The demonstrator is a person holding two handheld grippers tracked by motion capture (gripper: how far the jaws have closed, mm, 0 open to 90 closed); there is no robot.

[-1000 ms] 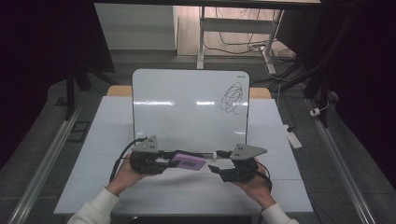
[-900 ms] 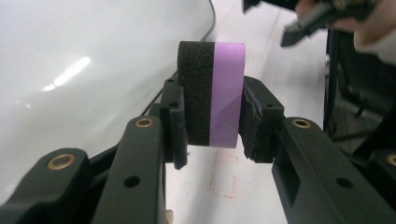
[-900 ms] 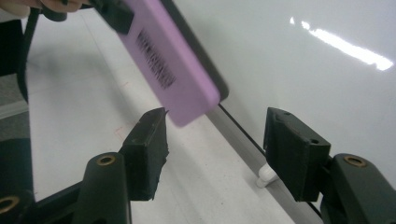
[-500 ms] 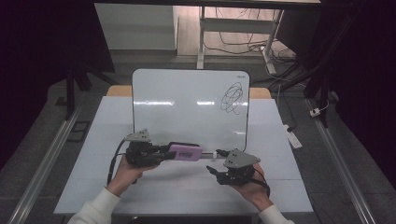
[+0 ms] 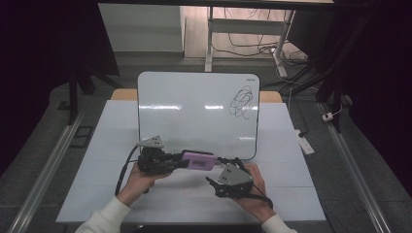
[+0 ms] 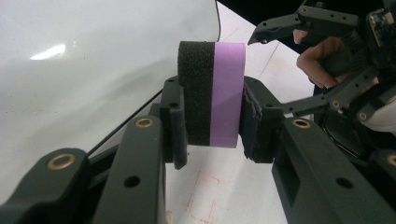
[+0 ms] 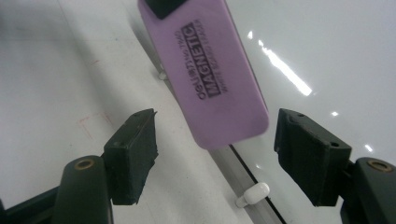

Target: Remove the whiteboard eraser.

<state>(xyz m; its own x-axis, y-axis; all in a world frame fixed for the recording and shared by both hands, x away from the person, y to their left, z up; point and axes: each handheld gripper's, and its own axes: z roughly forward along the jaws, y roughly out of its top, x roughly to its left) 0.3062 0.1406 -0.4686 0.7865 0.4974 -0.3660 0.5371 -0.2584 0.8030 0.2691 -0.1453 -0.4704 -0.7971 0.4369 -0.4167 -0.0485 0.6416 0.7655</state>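
- Eraser [image 5: 198, 161]: a purple whiteboard eraser with a black felt side, held off the tabletop [image 5: 121, 141] just in front of the lower edge of the whiteboard [image 5: 194, 111], between the two hands in the high view.
- Left gripper [image 5: 182, 161]: clamped on the eraser. In the left gripper view its two black pads press on either face of the eraser [image 6: 212, 93], one on the felt side and one on the purple back, with the eraser standing on edge between them.
- Right gripper [image 5: 214, 183]: released. In the right gripper view its jaws stand wide apart with the free end of the eraser [image 7: 210, 79] ahead of and between them, and neither pad touches it. The jaws have just been opening.
- Print on the purple back, read in the right gripper view, includes the word "MAGNETIC".
- Whiteboard: lies flat on the tabletop, its long edge toward the person. A dark scribble [image 5: 242, 102] sits in its upper right part, well apart from the eraser. Light reflects in streaks on its glossy face.
- Hands: the left hand [image 5: 138, 177] grasps its gripper from below left, the right hand [image 5: 255, 187] grasps its gripper at lower right. White sleeves show at the bottom edge of the high view.
- Small white peg [image 7: 252, 193]: lies beside the whiteboard's frame in the right gripper view, below the eraser's end.
- Faint red marks [image 6: 203, 203] show on the tabletop surface below the left gripper.
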